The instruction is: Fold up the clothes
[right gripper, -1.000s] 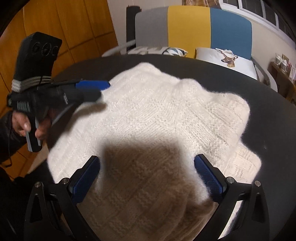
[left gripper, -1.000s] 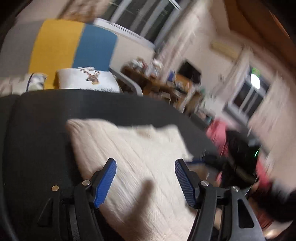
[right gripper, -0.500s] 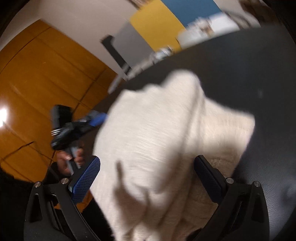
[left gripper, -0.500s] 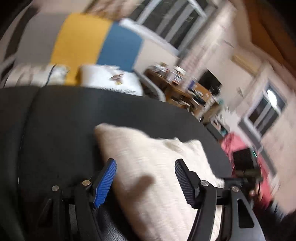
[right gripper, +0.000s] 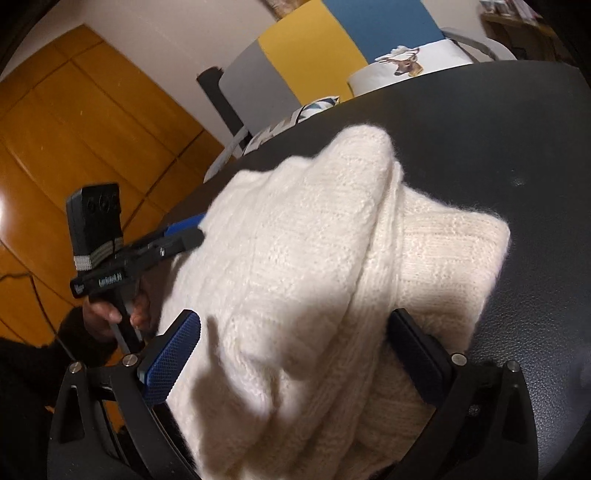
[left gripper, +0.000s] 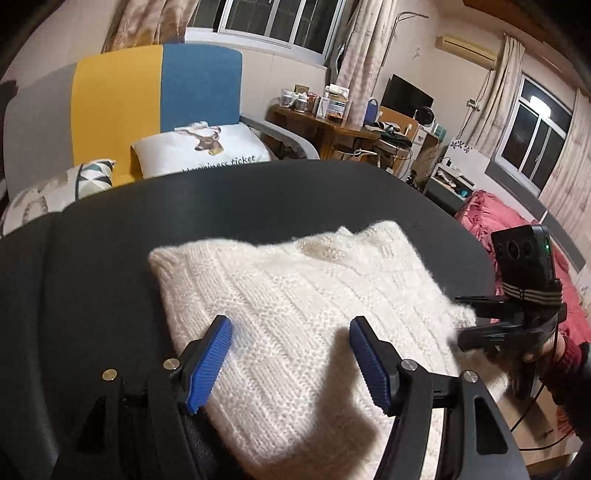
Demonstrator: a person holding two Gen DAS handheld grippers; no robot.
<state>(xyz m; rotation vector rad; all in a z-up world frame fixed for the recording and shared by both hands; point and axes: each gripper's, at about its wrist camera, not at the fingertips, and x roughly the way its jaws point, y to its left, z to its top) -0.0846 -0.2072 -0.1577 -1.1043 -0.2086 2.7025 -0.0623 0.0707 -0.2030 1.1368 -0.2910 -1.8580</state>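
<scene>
Since the earlier frame both claws have swung round the white sweater [right gripper: 314,258], which lies folded thick on the black surface [left gripper: 92,277]. Left claw [left gripper: 291,363] stands apart; right claw [right gripper: 295,354] is closing, sweater between its pads. Judged: another fold pending.

Home, lived-in bedroom/living room. Sofa [left gripper: 155,99] with grey, yellow, blue panels behind black table [left gripper: 92,266]; deer-print cushion [left gripper: 201,149] and patterned cushion [left gripper: 59,188] on it. Wooden desk [left gripper: 325,129] cluttered with jars, boxes; monitor [left gripper: 406,96] beside it. Curtained windows [left gripper: 269,18], wall air conditioner [left gripper: 466,48]. Red bedding [left gripper: 495,218] at right. Orange wood wardrobe panels [right gripper: 74,155].
</scene>
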